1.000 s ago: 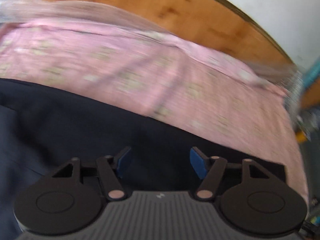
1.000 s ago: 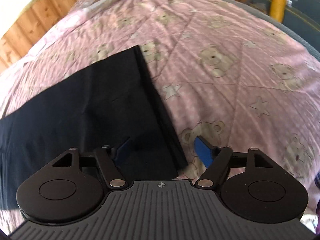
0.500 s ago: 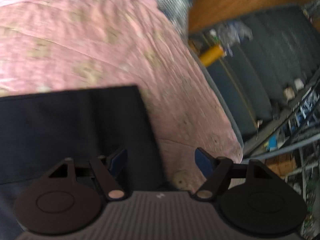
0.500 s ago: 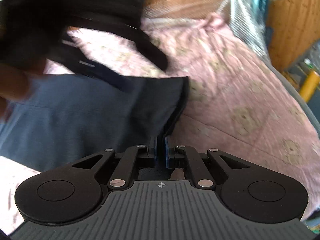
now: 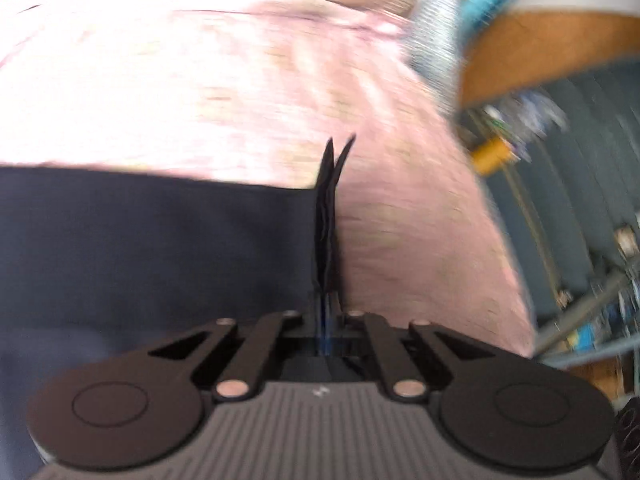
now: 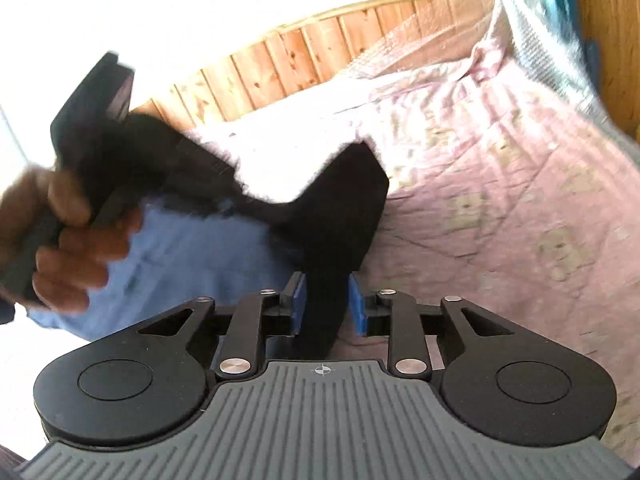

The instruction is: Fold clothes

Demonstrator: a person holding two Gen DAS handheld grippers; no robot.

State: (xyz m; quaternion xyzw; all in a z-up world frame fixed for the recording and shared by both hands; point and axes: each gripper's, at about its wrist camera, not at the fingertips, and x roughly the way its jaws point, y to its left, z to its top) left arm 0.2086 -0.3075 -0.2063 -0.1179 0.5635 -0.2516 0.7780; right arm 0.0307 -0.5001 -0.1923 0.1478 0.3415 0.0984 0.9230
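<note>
A dark navy garment (image 5: 160,248) lies on a pink bear-print bedspread (image 5: 224,92). My left gripper (image 5: 327,320) is shut on the garment's right edge; a pinched strip of cloth stands up ahead of the jaws. In the right wrist view the garment (image 6: 344,216) is lifted. A thick fold of it passes between the blue pads (image 6: 298,304) of my right gripper (image 6: 328,306), which is partly shut around it. The left hand and its gripper (image 6: 92,144) hold the same cloth at the upper left.
A wooden headboard (image 6: 304,48) runs behind the bed. The pink bedspread (image 6: 500,184) stretches to the right. Beyond the bed's right edge stand grey cushions (image 5: 580,168), a yellow object (image 5: 492,156) and clutter.
My left gripper has shut on the garment's edge. My right gripper, tight shut half a second ago, now has its pads apart around a thicker fold, and the cloth has lifted.
</note>
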